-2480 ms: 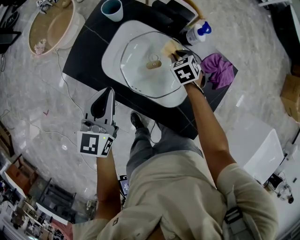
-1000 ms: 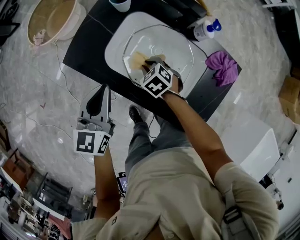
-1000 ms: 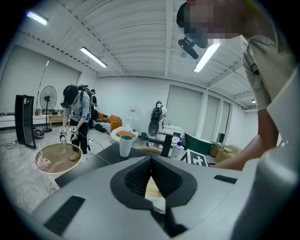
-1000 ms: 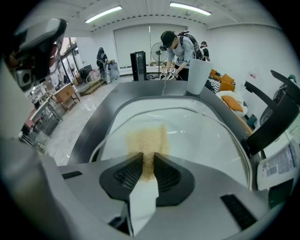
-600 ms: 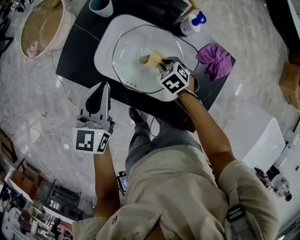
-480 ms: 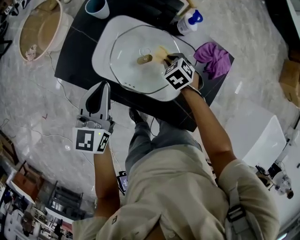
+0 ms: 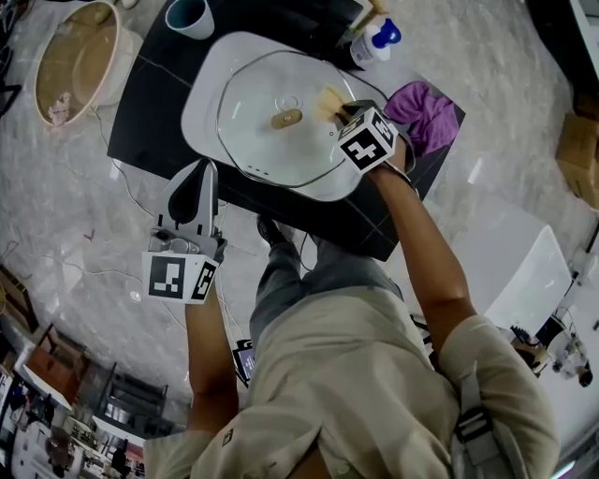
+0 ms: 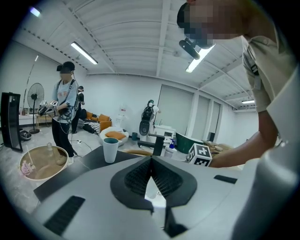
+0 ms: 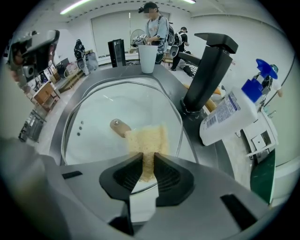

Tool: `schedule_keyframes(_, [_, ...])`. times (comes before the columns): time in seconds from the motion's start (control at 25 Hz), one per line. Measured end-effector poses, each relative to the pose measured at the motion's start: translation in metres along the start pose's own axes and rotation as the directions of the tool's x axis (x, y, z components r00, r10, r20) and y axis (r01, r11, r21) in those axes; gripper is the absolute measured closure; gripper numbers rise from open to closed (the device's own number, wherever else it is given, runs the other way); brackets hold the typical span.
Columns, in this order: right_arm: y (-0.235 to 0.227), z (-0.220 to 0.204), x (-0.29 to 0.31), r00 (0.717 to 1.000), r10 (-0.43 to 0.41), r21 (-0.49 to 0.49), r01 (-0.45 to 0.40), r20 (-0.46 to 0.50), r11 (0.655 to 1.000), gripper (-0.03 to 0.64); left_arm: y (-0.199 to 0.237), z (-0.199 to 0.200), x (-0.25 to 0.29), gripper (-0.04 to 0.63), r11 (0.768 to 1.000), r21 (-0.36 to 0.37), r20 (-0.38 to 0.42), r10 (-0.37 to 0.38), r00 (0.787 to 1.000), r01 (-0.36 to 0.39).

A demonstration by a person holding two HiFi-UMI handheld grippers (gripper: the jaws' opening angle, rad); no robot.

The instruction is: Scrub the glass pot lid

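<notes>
In the head view, the glass pot lid (image 7: 257, 122) is lying in a white sink (image 7: 199, 103) set on a black table (image 7: 154, 103), its knob (image 7: 286, 119) facing up. A tan sponge (image 7: 328, 100) is being held over the lid's right side by the right gripper (image 7: 340, 108). It appears to be touching the glass, though the angle is too steep to be sure. The left gripper (image 7: 200, 172) is being held off the table's near edge, apart from the sink. A cup (image 7: 190, 16), a spray bottle (image 7: 373, 40) and a purple cloth (image 7: 426, 112) are sitting around the sink.

In the left gripper view, the left gripper (image 8: 151, 162) is being kept clenched, its jaws meeting at the tips with nothing between them. The cup (image 8: 110, 150) is showing beyond them.

In the right gripper view, the sponge (image 9: 146, 139) is being squeezed between the jaws of the right gripper (image 9: 147, 162) and is being pressed flat on the lid (image 9: 93, 117), just right of the knob (image 9: 120, 127). A black faucet (image 9: 206, 75) and the spray bottle (image 9: 234, 112) are standing to the right of the sink (image 9: 56, 136).
</notes>
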State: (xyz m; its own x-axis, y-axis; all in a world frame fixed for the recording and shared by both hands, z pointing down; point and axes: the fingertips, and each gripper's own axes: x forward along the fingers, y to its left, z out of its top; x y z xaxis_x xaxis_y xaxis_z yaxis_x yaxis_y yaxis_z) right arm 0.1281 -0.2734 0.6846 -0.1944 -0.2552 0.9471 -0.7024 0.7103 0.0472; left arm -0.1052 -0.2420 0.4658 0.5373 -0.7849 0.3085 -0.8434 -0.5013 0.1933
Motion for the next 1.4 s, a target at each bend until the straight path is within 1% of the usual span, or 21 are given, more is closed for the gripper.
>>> schedule_keyframes(0.16, [0.009, -0.003, 0.001, 1.000, 0.010, -0.013, -0.010, -0.022, 1.000, 0.537, 0.005, -0.004, -0.005, 0.580, 1.000, -0.012, 0.000, 0.007, 1.000, -0.007])
schedule_keyframes(0.28, [0.025, -0.004, 0.003, 0.999, 0.035, -0.032, -0.036, -0.040, 0.999, 0.537, 0.011, -0.008, -0.011, 0.580, 1.000, -0.022, 0.005, 0.016, 1.000, -0.016])
schedule_keyframes(0.44, [0.063, 0.000, 0.007, 0.993, 0.094, -0.070, -0.099, -0.068, 0.993, 0.537, 0.022, -0.013, -0.023, 0.581, 0.998, -0.040, 0.014, 0.039, 0.999, -0.039])
schedule_keyframes(0.56, [0.099, 0.009, 0.010, 0.986, 0.144, -0.117, -0.153, -0.078, 0.981, 0.537, 0.030, -0.018, -0.034, 0.580, 0.997, -0.056, 0.018, 0.061, 0.998, -0.059])
schedule_keyframes(0.68, [0.136, 0.023, 0.014, 0.978, 0.194, -0.167, -0.204, -0.077, 0.965, 0.537, 0.039, -0.022, -0.045, 0.581, 0.994, -0.070, 0.022, 0.080, 0.997, -0.079])
schedule_keyframes(0.88, [0.182, 0.047, 0.012, 0.963, 0.263, -0.204, -0.268, -0.052, 0.942, 0.537, 0.049, -0.027, -0.063, 0.581, 0.991, -0.087, 0.023, 0.109, 0.994, -0.106])
schedule_keyframes(1.04, [0.194, 0.051, 0.010, 0.961, 0.272, -0.222, -0.275, -0.048, 0.935, 0.537, 0.055, -0.031, -0.070, 0.581, 0.988, -0.095, 0.025, 0.121, 0.992, -0.118])
schedule_keyframes(1.4, [0.189, 0.041, 0.007, 0.962, 0.267, -0.201, -0.273, -0.056, 0.941, 0.537, 0.053, -0.031, -0.069, 0.581, 0.990, -0.094, 0.026, 0.109, 0.994, -0.106])
